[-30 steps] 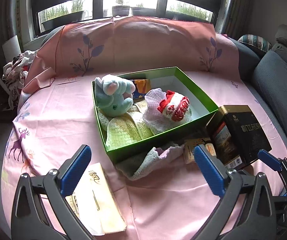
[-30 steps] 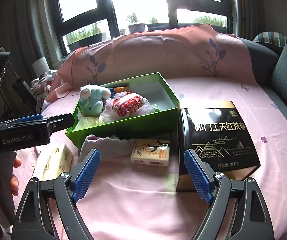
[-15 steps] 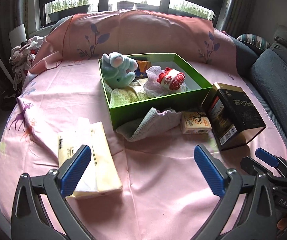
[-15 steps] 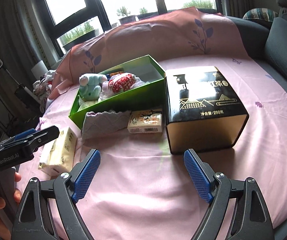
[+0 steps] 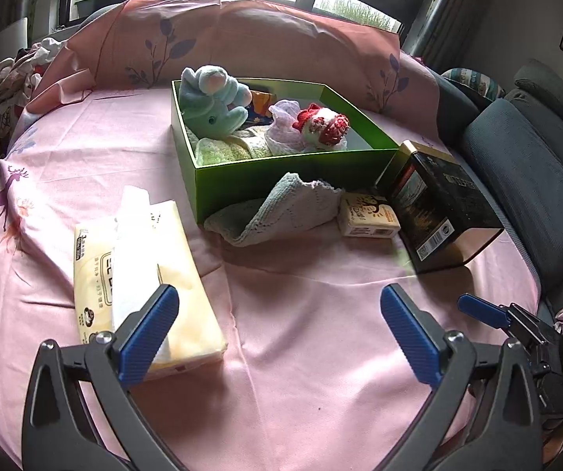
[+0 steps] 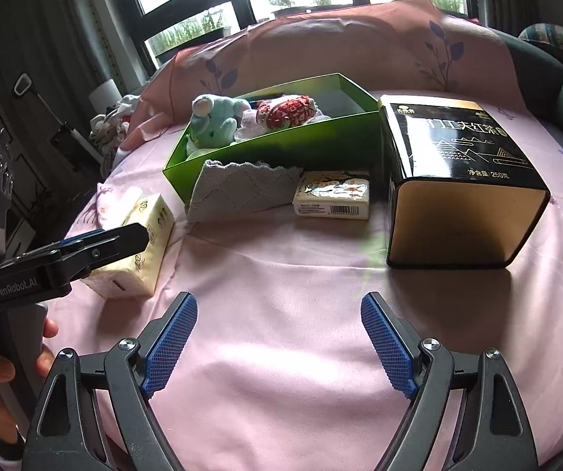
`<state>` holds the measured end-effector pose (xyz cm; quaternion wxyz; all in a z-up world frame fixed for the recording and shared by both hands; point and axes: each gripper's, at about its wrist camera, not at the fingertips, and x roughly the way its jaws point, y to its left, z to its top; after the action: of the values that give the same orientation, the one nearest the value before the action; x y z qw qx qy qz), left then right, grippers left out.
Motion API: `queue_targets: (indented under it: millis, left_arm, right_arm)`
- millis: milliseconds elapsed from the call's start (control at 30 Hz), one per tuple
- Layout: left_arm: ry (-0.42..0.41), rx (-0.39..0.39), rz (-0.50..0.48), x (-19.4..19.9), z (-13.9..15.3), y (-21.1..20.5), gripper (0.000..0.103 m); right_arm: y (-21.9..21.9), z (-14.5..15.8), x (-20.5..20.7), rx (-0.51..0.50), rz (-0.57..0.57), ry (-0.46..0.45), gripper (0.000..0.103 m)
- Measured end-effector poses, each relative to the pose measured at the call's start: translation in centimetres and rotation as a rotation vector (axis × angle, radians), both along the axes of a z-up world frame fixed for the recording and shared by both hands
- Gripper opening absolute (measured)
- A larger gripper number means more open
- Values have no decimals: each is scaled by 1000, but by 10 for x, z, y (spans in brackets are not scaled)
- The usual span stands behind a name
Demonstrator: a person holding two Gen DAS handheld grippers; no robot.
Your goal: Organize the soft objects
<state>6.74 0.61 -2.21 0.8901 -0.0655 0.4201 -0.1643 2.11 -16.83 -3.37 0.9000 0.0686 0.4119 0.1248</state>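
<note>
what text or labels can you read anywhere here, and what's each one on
"GenRobot.AI": on the side of the left gripper, seen from the right wrist.
"250" with Chinese characters beside it: on the top of the black tea tin; large Chinese characters above it.
Small yellow packet: barcode and print too small to read.
Tissue pack: Chinese print, too blurred to read.

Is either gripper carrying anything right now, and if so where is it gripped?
Nothing is held. The left gripper and right gripper both stand open over bare pink sheet; the grey knitted cloth lies untouched beside the green box.
</note>
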Motion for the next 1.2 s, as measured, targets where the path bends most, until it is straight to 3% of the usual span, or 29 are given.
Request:
queue_targets:
  millis: [133, 233, 400, 500, 567, 667, 733, 933, 1033, 1100, 1200]
  left_arm:
    - [-48, 6, -57, 19, 5, -16, 101]
    - [-23, 33, -80, 42, -4, -27, 100]
    - [96, 7, -65, 84, -31, -34, 78]
    - [122, 3, -49, 97, -41, -35, 55]
    - [135, -17, -45, 101, -43, -32, 21]
    - [180, -98, -76, 105, -46, -27, 8]
    - [174, -96, -66, 100, -41, -25, 6]
    - [90, -268, -188, 44, 10, -23, 6]
    - [56, -305, -228, 15, 30, -23, 6]
    - [72, -325, -225, 4, 30, -20, 7]
    - [108, -259, -181, 1, 11, -21, 7]
  right_arm:
    - [0, -8, 6, 2, -8, 7, 86]
    - [0, -11, 10, 6, -7, 0, 86]
    - [-4, -20, 18, 13, -4, 14, 86]
    - [-10, -26, 20, 17, -14, 27, 86]
    - [-15, -29, 21, 18, -22, 33, 86]
    - [-20, -32, 22, 26, -38, 42, 86]
    - [-22, -32, 23, 28, -52, 48, 86]
    - [-26, -23, 15, 40, -39, 24, 86]
    - [-26, -19, 10, 55, -18, 22, 86]
    - [-25, -17, 6, 57, 2, 25, 86]
    - [-20, -19, -1, 47, 53, 40, 86]
